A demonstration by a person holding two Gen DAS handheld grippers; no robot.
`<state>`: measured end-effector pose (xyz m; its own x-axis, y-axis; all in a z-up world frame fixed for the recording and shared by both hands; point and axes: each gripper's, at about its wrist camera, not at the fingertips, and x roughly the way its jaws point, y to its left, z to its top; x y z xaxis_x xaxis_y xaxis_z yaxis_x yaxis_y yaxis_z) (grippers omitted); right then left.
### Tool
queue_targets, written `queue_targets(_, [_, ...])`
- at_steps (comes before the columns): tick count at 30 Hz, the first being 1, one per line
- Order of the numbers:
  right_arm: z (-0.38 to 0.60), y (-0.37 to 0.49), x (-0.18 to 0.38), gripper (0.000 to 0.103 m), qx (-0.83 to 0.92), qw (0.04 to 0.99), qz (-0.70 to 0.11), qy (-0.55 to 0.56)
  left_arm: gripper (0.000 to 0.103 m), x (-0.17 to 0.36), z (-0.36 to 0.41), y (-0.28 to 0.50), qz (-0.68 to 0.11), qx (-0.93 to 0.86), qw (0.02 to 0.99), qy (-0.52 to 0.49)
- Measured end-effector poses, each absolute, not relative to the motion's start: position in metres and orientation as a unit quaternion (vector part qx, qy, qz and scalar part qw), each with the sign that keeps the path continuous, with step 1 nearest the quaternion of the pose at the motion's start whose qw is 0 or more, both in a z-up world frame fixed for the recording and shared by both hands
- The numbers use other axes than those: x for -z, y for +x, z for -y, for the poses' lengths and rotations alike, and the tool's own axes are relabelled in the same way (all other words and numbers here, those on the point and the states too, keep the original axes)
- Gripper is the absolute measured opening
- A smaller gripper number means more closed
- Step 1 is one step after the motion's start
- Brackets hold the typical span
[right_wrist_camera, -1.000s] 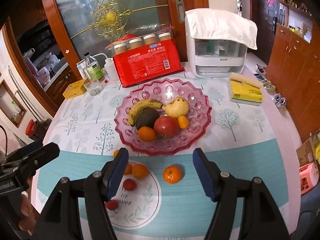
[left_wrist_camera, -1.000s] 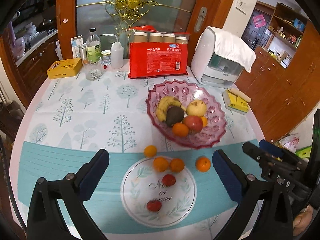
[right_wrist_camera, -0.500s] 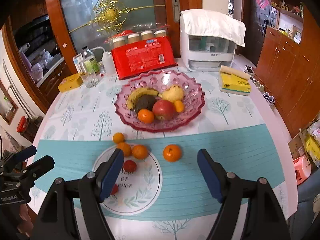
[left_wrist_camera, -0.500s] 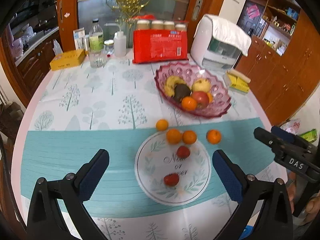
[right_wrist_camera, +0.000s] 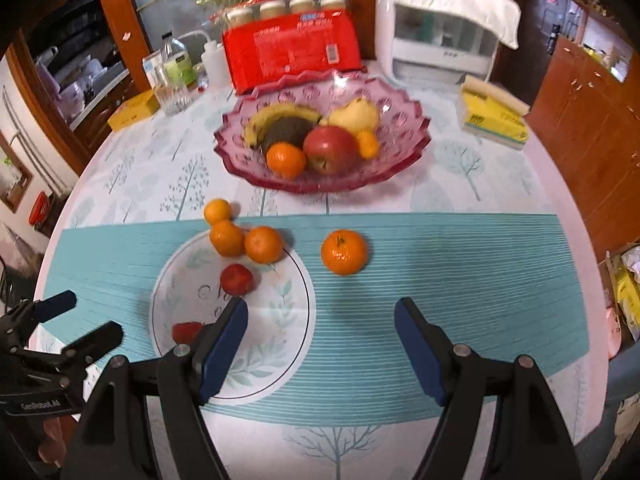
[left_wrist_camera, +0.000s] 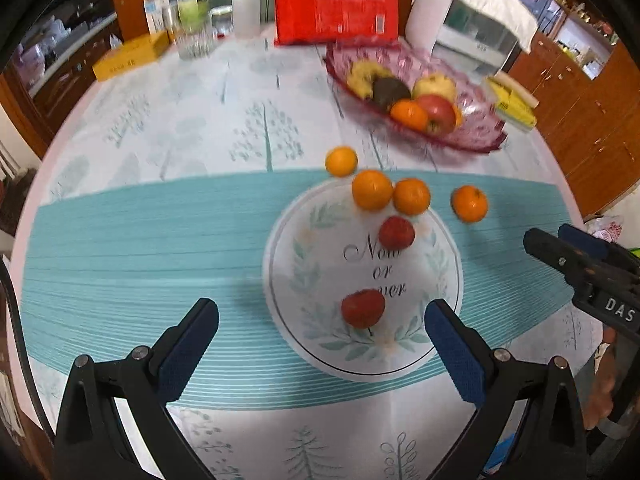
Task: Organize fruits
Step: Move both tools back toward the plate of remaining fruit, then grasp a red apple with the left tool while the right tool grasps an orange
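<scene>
Several oranges lie loose on the tablecloth; the lone one (right_wrist_camera: pixel 344 252) sits ahead of my right gripper (right_wrist_camera: pixel 320 332), which is open with nothing between its fingers. Two small red fruits rest on the printed white circle: the near one (left_wrist_camera: pixel 363 307) lies just ahead of my open, empty left gripper (left_wrist_camera: pixel 322 332), the other (left_wrist_camera: pixel 396 233) farther off. A pink glass bowl (right_wrist_camera: pixel 404 120) behind holds a banana, an avocado, an apple, a pear and oranges. Each gripper shows at the edge of the other's view, the left gripper (right_wrist_camera: pixel 70 322) low left, the right gripper (left_wrist_camera: pixel 568 246) far right.
Along the back of the round table stand a red package (right_wrist_camera: pixel 292 52), a white appliance under a cloth (right_wrist_camera: pixel 440 44), bottles and a glass (right_wrist_camera: pixel 172 96), and a yellow box (right_wrist_camera: pixel 134 110). A yellow tissue pack (right_wrist_camera: pixel 492 118) lies right of the bowl. Wooden cabinets stand to the right.
Both grippers have sunk toward the table and tipped downward, so the loose fruit looks nearer and larger. The right jaws stand wider than a second ago. No fruit has moved.
</scene>
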<state>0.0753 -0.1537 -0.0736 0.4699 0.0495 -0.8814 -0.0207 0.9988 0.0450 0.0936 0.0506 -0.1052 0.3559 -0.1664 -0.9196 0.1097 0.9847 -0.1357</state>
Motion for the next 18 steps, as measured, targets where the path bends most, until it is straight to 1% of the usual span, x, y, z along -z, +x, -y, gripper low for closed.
queue_targets(8, [0.166, 0.105, 0.103, 0.076, -0.052, 0.847, -0.529, -0.008, 0.102, 0.146, -0.036, 0.099, -0.584, 0.049, 0.808, -0.063])
queue_targets(13, [0.172, 0.125, 0.123, 0.076, -0.068, 0.841, -0.536, -0.019, 0.091, 0.163, -0.035, 0.102, -0.587, 0.026, 0.803, -0.097])
queue_targets(15, [0.173, 0.131, 0.13, 0.076, -0.074, 0.838, -0.54, -0.022, 0.084, 0.167, -0.035, 0.102, -0.585, 0.02, 0.804, -0.104])
queue_targets(17, [0.173, 0.136, 0.137, 0.076, -0.079, 0.837, -0.542, -0.024, 0.083, 0.17, -0.033, 0.103, -0.585, 0.013, 0.804, -0.107])
queue_targets(18, [0.173, 0.138, 0.139, 0.076, -0.08, 0.836, -0.542, -0.024, 0.08, 0.171, -0.033, 0.103, -0.584, 0.01, 0.804, -0.108])
